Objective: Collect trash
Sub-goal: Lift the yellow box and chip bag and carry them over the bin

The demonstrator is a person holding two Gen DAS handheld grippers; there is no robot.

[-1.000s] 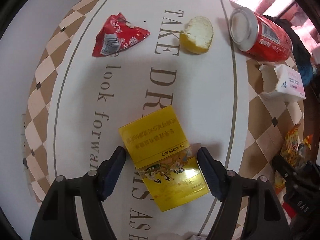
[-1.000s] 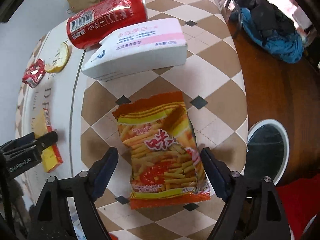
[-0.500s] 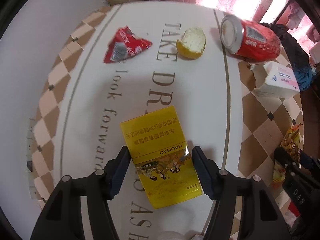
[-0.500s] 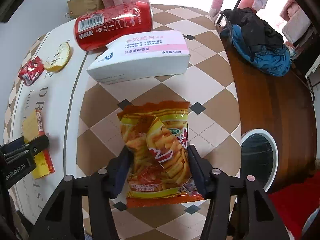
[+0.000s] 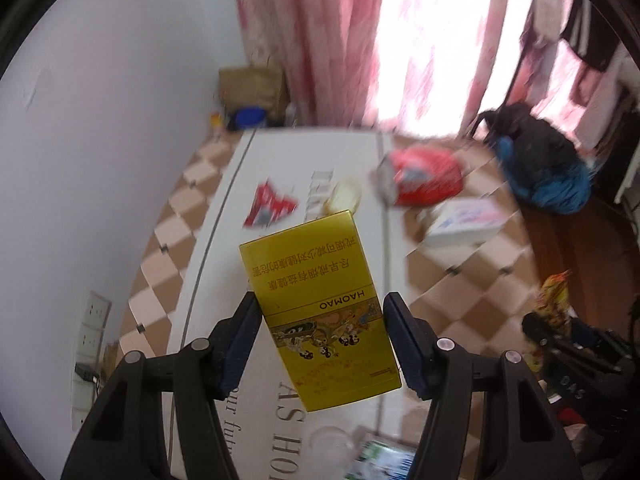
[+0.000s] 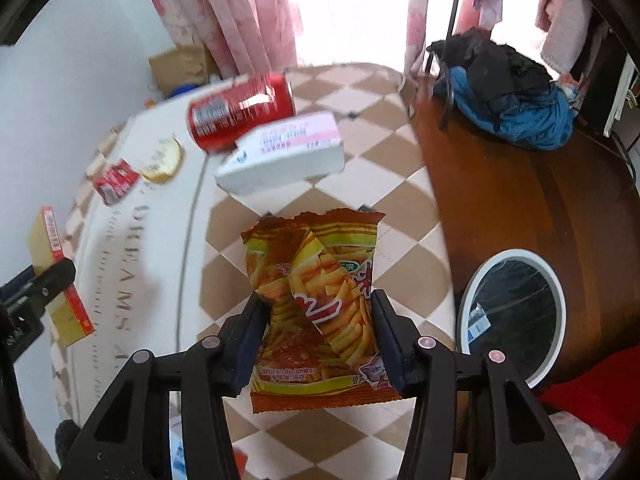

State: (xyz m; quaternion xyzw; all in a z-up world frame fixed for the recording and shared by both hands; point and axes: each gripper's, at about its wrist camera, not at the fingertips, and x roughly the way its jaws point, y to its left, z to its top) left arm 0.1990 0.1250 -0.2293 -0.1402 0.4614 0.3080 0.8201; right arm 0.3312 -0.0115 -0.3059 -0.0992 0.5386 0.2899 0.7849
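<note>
My left gripper is shut on a yellow cigarette box and holds it lifted above the table; the box also shows in the right wrist view. My right gripper is shut on an orange snack bag, crumpled between the fingers and raised off the checkered tablecloth. Still lying on the table are a red can, a white and pink box, a red wrapper and a piece of yellow bread.
A white-rimmed bin with a dark liner stands on the wooden floor to the right of the table. A chair with dark and blue clothes is behind it. A wall is on the left, pink curtains at the back.
Both grippers have risen from the table with their items. The yellow box and the snack bag are now lifted and the views tilt up toward the curtains.
</note>
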